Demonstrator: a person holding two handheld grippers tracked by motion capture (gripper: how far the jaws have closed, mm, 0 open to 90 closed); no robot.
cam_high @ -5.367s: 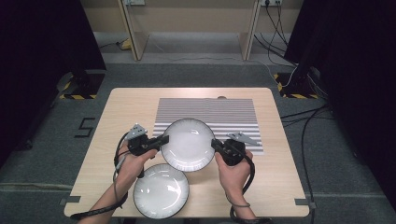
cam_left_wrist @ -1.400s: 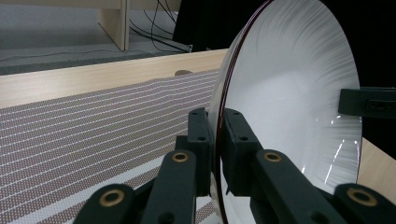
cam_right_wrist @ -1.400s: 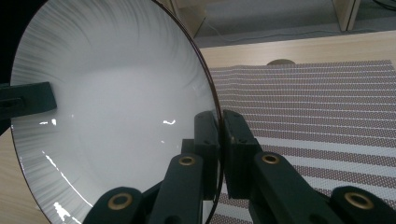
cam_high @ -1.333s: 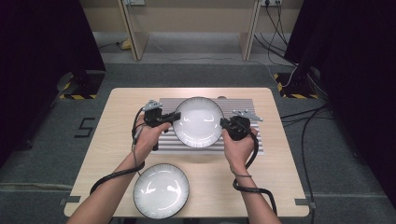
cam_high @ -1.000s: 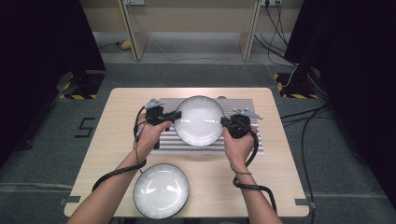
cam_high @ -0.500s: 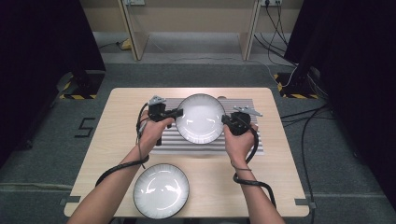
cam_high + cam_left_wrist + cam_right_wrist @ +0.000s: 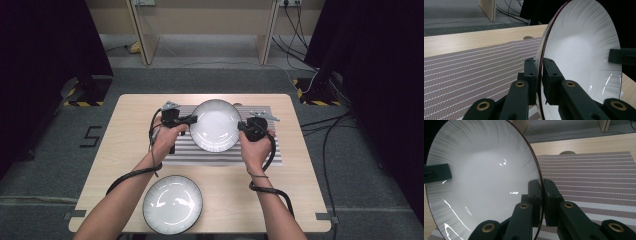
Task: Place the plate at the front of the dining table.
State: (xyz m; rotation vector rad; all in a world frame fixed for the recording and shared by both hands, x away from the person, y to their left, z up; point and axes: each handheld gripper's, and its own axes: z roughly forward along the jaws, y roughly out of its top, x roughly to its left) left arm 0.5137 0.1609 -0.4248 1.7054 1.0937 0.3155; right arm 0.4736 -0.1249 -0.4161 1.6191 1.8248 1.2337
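Note:
A white ribbed plate [image 7: 215,125] with a dark rim hangs above the striped placemat [image 7: 260,152], held by both grippers. My left gripper [image 7: 192,119] is shut on its left rim and my right gripper [image 7: 241,125] is shut on its right rim. In the left gripper view the rim [image 7: 539,57] runs between the two black jaws, with the plate [image 7: 584,50] rising to the right. In the right gripper view the plate [image 7: 481,177] spreads to the left of the shut jaws, above the placemat [image 7: 594,177]. A second white plate [image 7: 172,204] lies flat near the table's front edge.
The light wooden table [image 7: 125,150] stands on grey floor. Cables [image 7: 267,187] trail from both grippers along the forearms. Wooden furniture legs [image 7: 141,30] and dark curtains stand beyond the far edge.
The plate, held by both grippers, has moved from the near middle of the table out and up over the placemat. Over the last second it drifted slightly farther away.

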